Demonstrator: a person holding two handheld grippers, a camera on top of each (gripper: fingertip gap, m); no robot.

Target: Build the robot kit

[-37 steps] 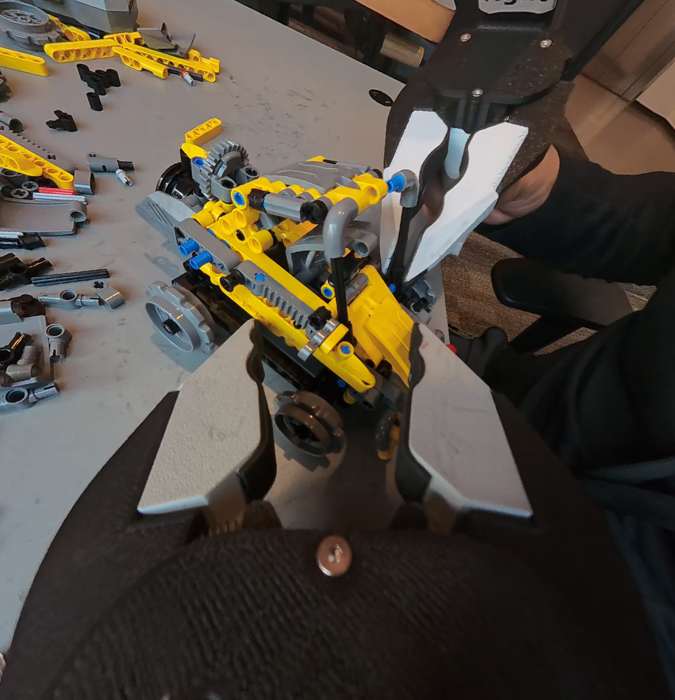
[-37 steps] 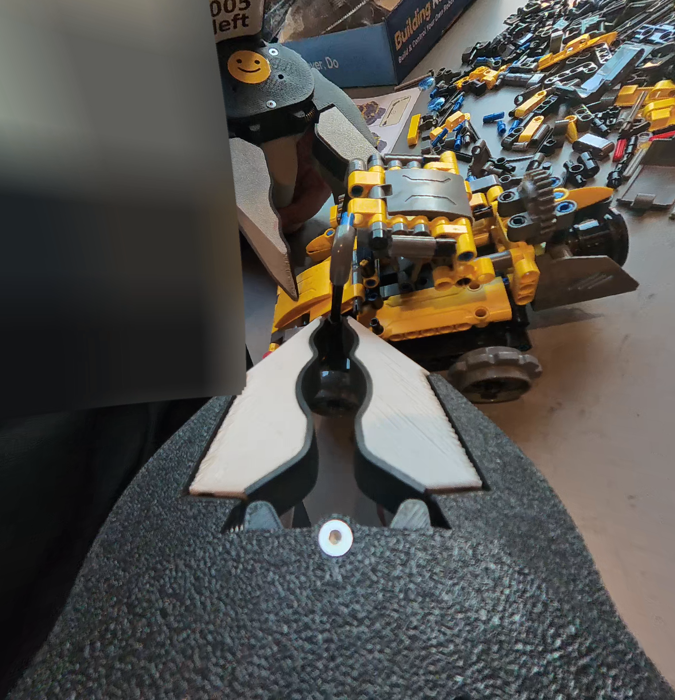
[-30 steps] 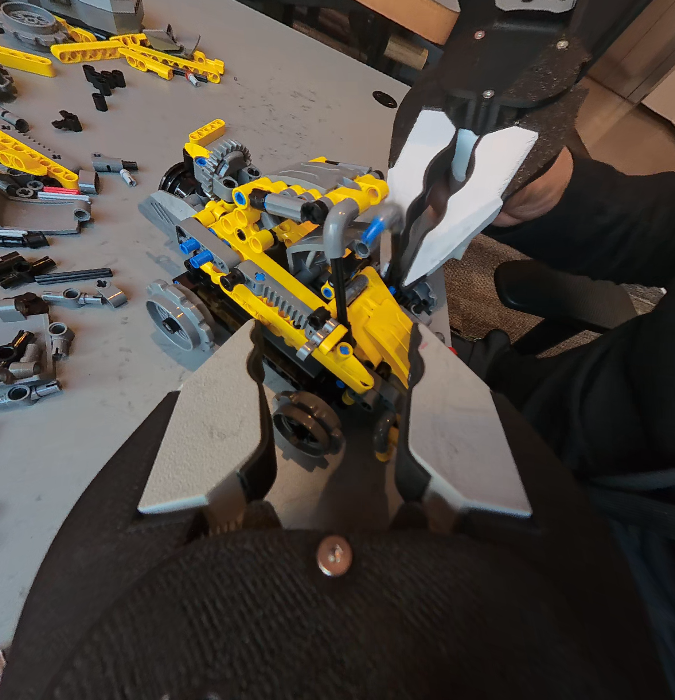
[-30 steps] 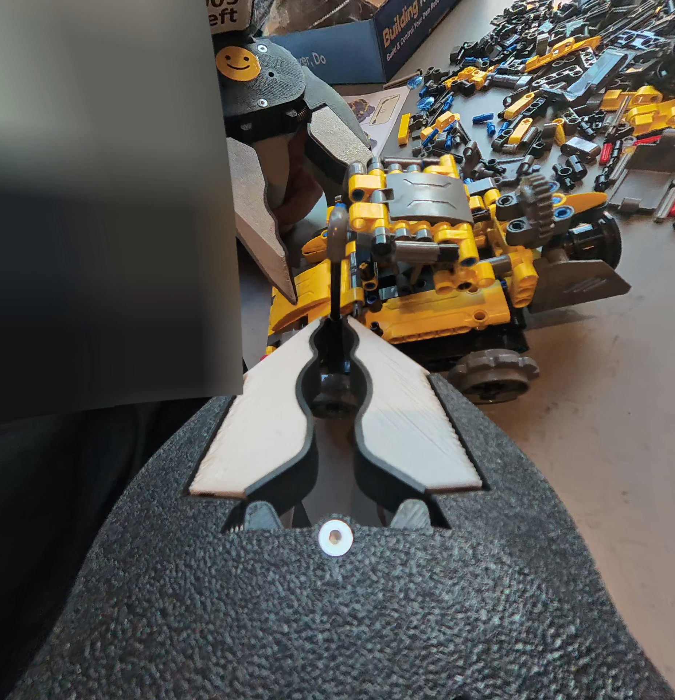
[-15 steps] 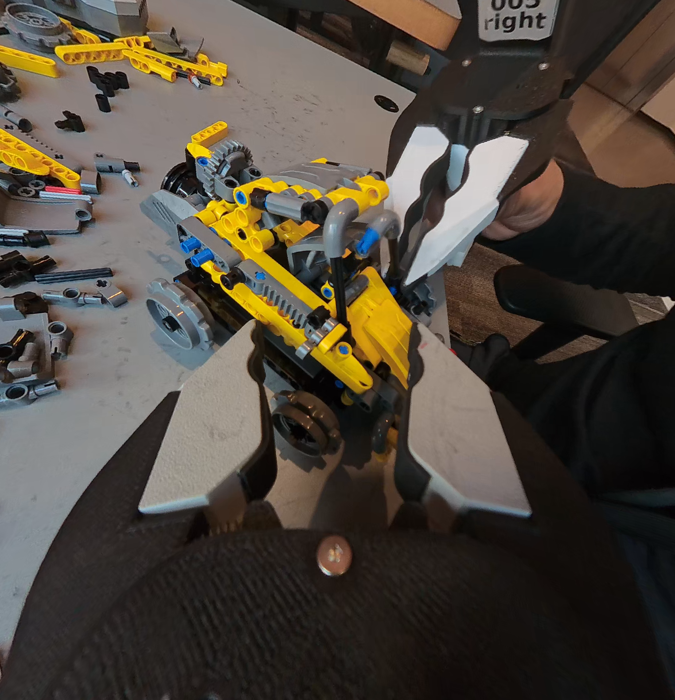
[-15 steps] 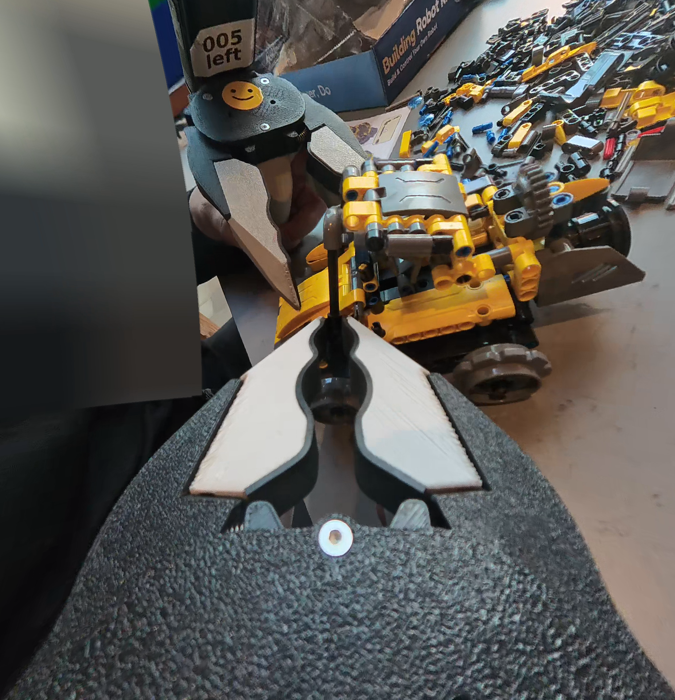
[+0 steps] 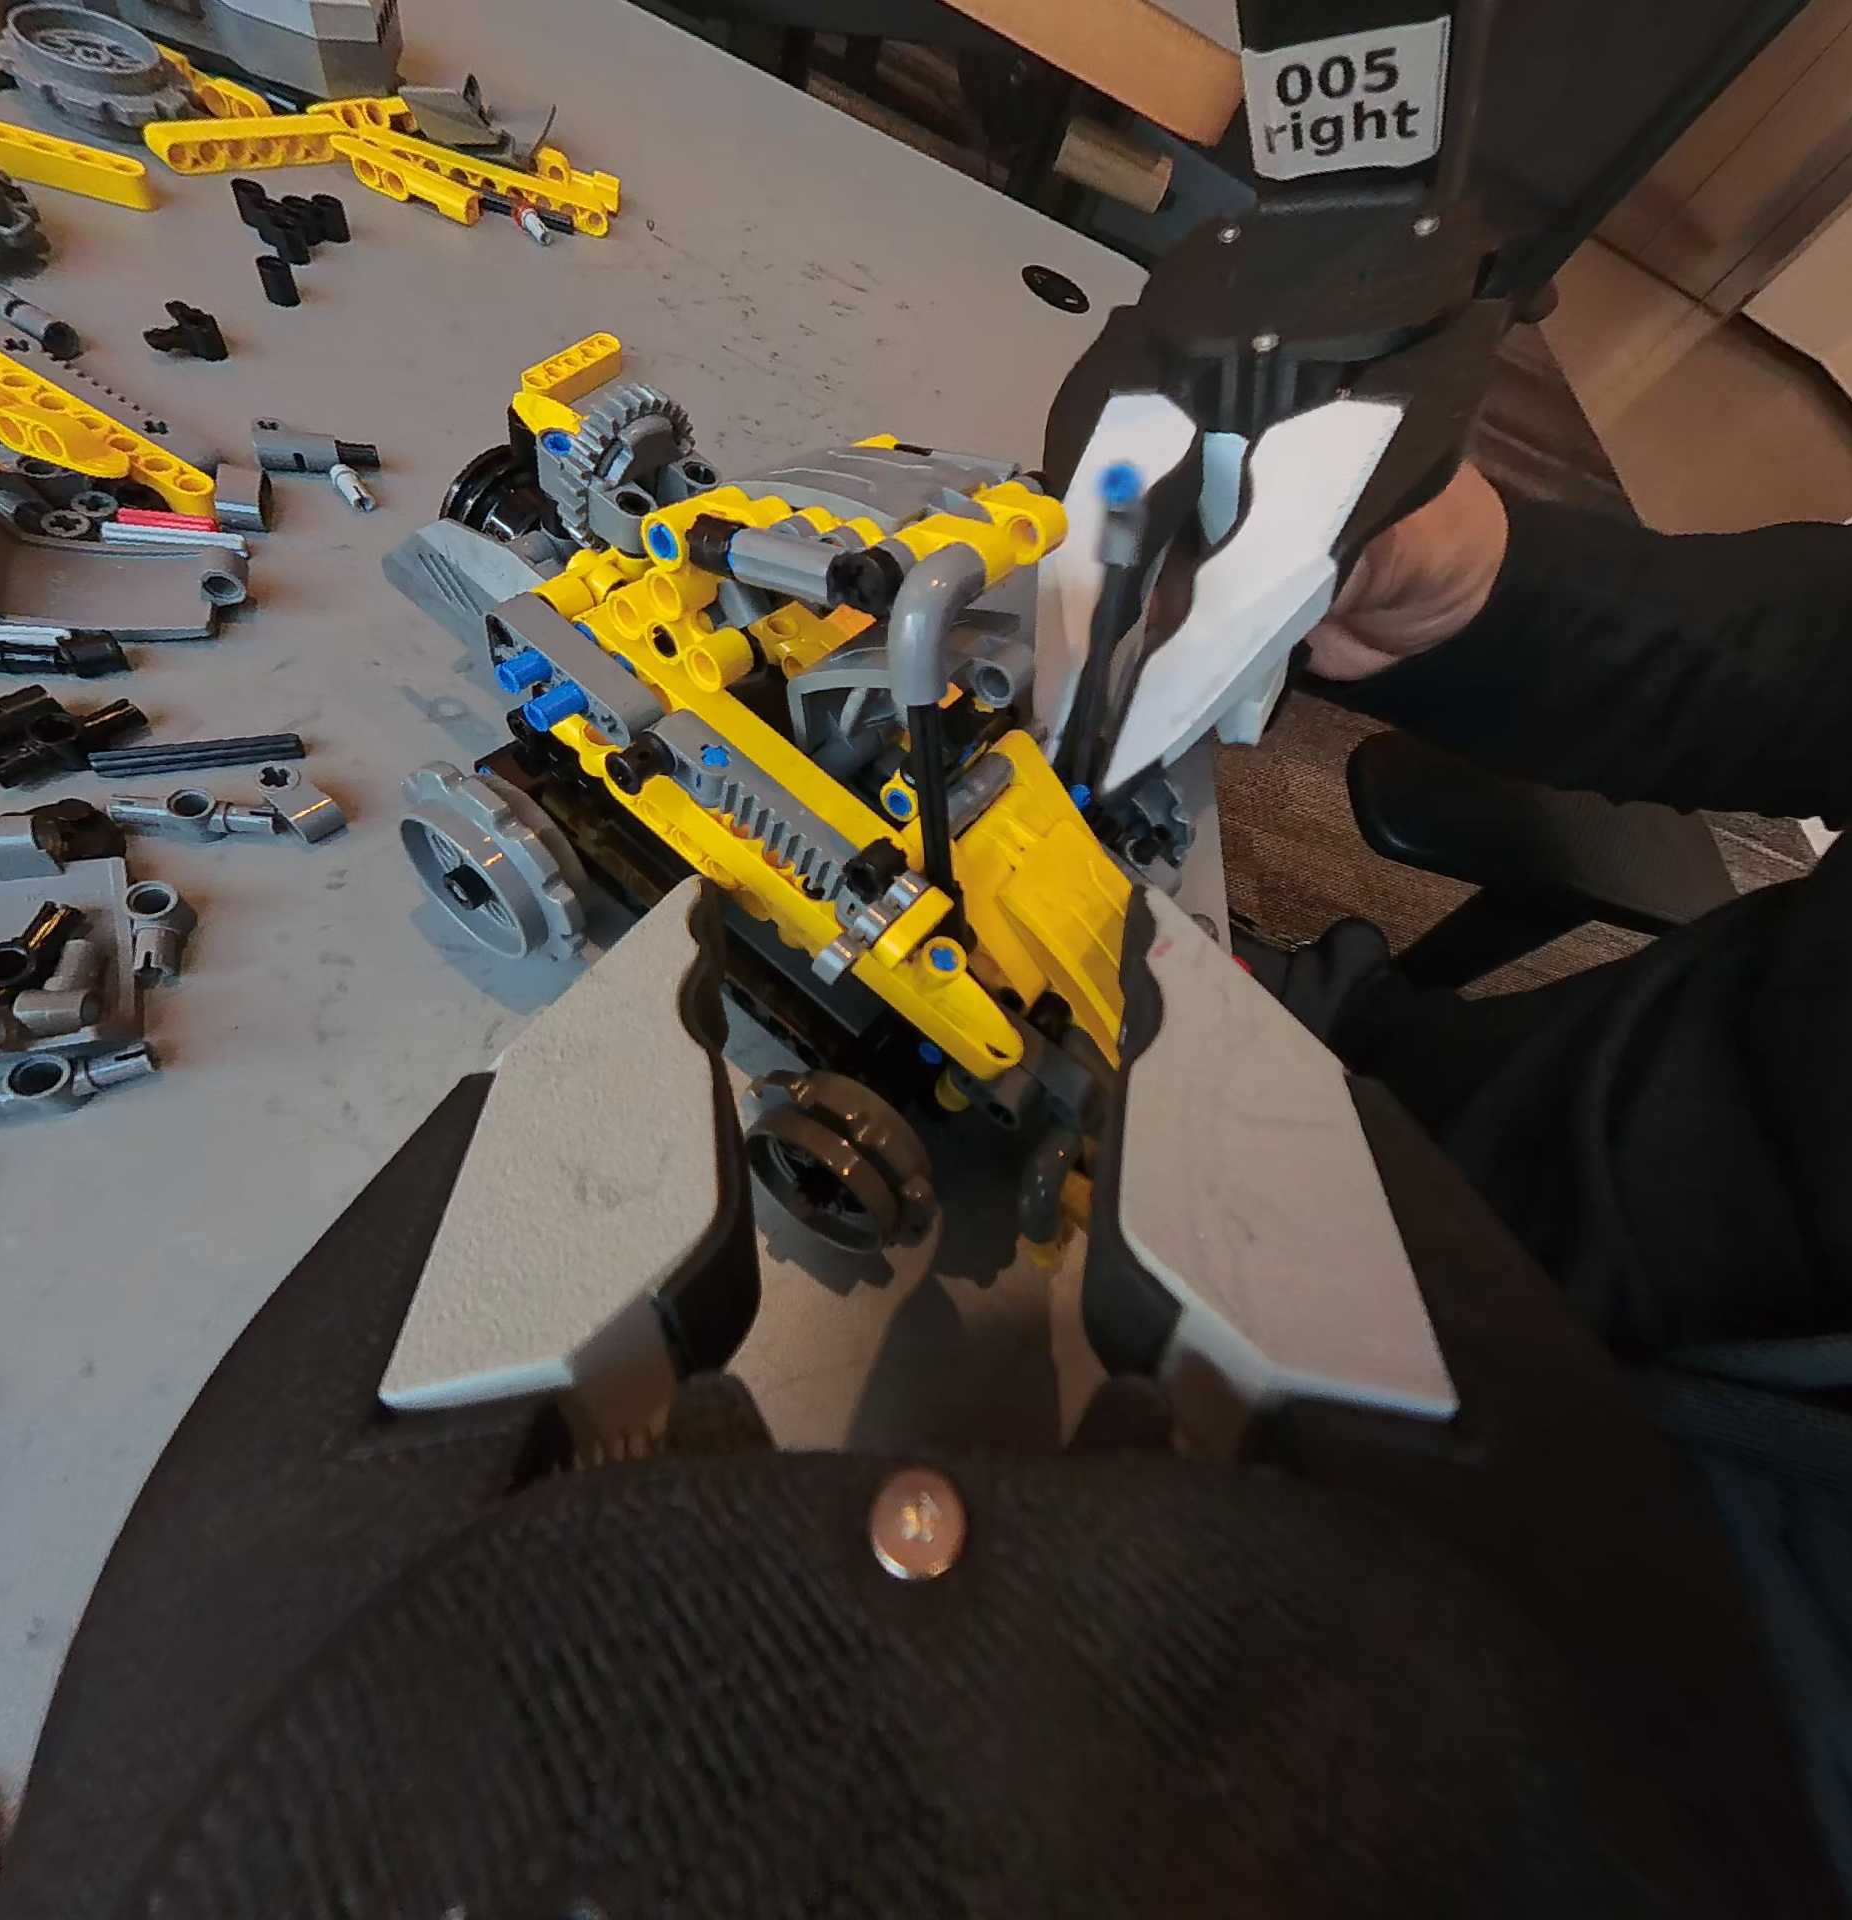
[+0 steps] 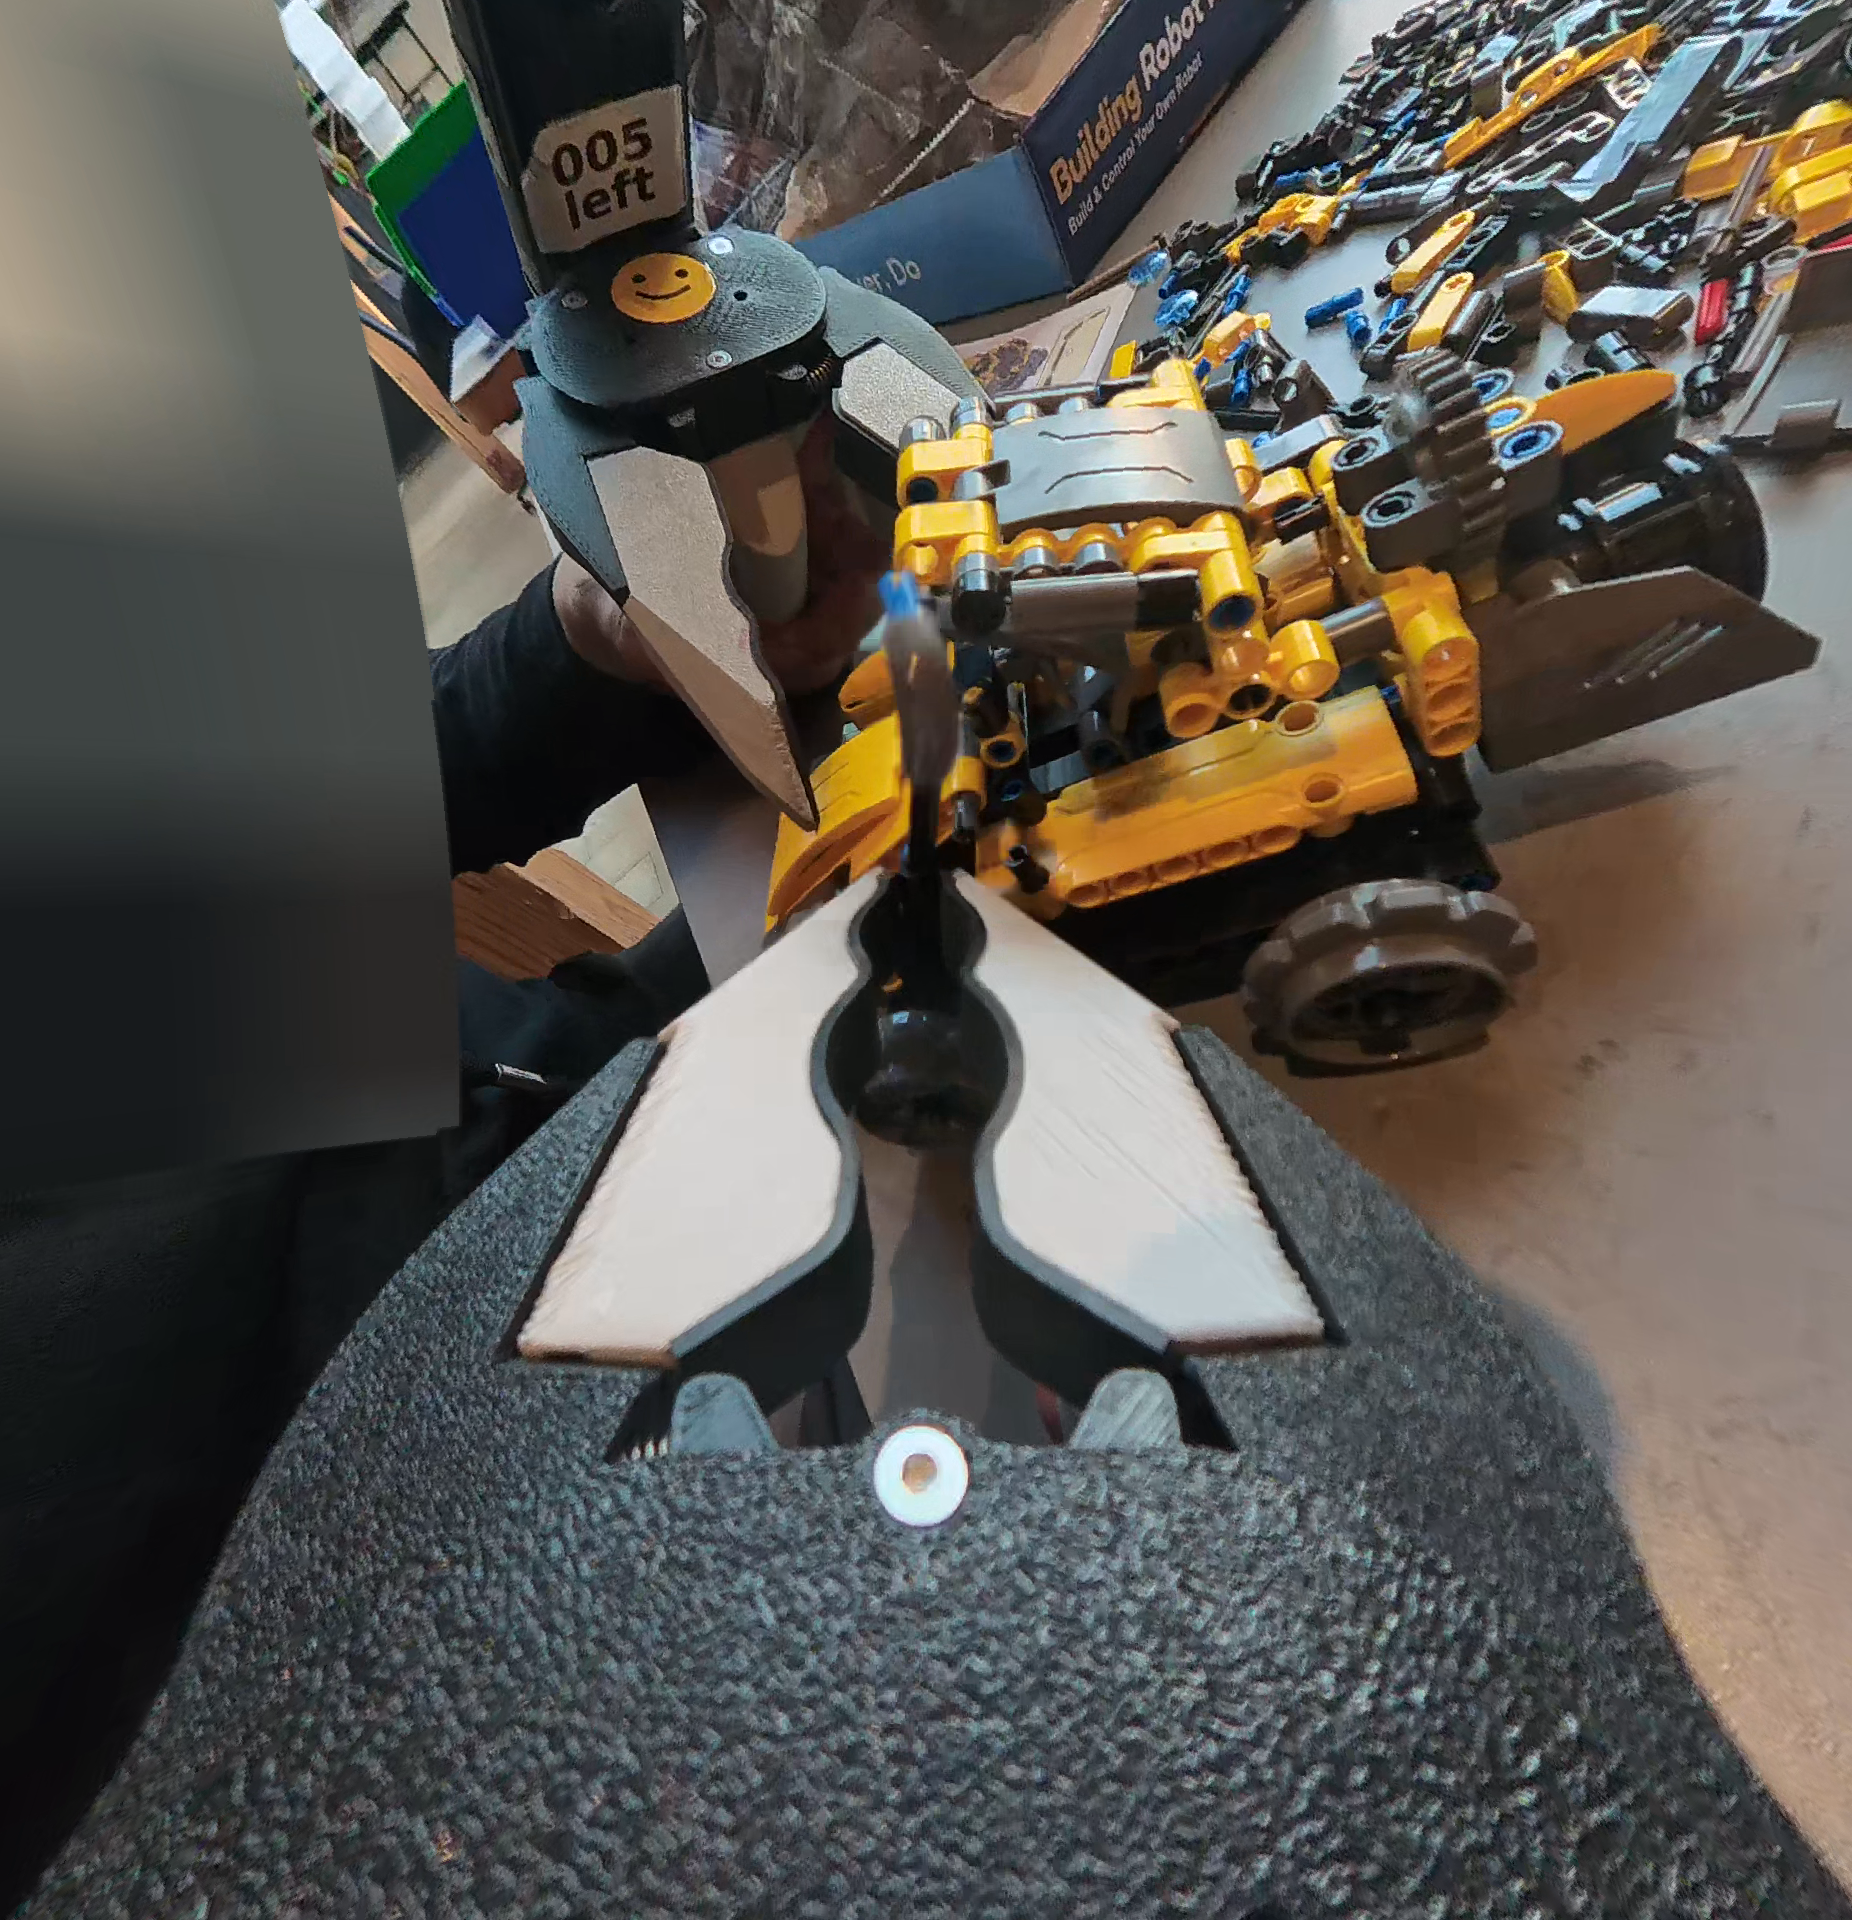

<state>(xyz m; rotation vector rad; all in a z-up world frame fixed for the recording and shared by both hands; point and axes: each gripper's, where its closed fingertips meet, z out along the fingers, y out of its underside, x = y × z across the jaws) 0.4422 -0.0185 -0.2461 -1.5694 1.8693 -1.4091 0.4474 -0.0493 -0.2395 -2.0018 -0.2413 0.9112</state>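
Both tongs have flat pale pads on grainy black shells; the right gripper [image 8: 917, 894] is clamped on a thin black rod [image 8: 922, 831] with a grey elbow and blue pin, its long axis running toward twelve o'clock; the left gripper [image 7: 917, 914] is spread wide, straddling the rear of a studded yellow and grey brick vehicle [image 7: 797, 748], nose toward eleven o'clock, on the scuffed grey table [image 7: 797, 260]; loose beams and pins [image 7: 122, 644] lie at nine o'clock.
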